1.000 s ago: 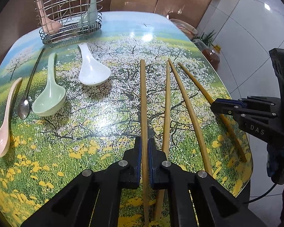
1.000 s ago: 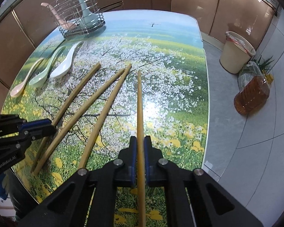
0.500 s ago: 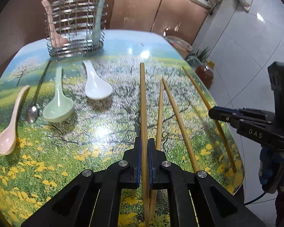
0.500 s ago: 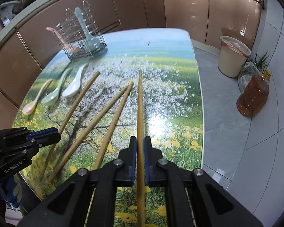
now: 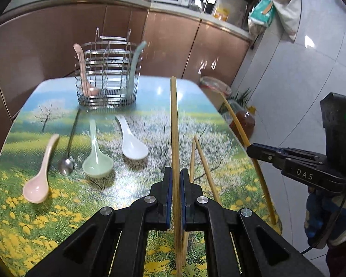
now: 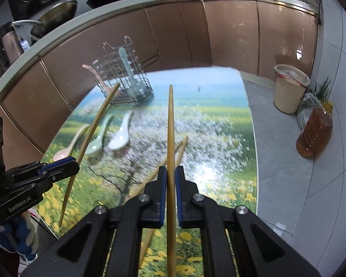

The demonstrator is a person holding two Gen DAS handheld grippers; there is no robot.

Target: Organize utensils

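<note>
My left gripper (image 5: 175, 173) is shut on a long bamboo chopstick (image 5: 174, 124), held above the table and pointing toward the wire utensil rack (image 5: 107, 83). My right gripper (image 6: 170, 172) is shut on another chopstick (image 6: 170, 124), also lifted; it shows in the left wrist view (image 5: 253, 149) at the right. Two more chopsticks (image 5: 203, 161) lie on the table. A pink spoon (image 5: 41, 170), a metal spoon (image 5: 68, 154), a green spoon (image 5: 95, 157) and a white spoon (image 5: 131, 142) lie at the left. The rack holds a pink and a green spoon.
The table (image 5: 46, 219) has a flower-meadow print and stands against brown cabinets (image 6: 230, 34). On the floor at the right are a bin (image 6: 288, 90), an oil bottle (image 6: 314, 133) and a plant bag.
Both grippers have lifted their chopsticks off the table and tilted up, so the rack and cabinets now sit higher and nearer in view. Two chopsticks stay on the table.
</note>
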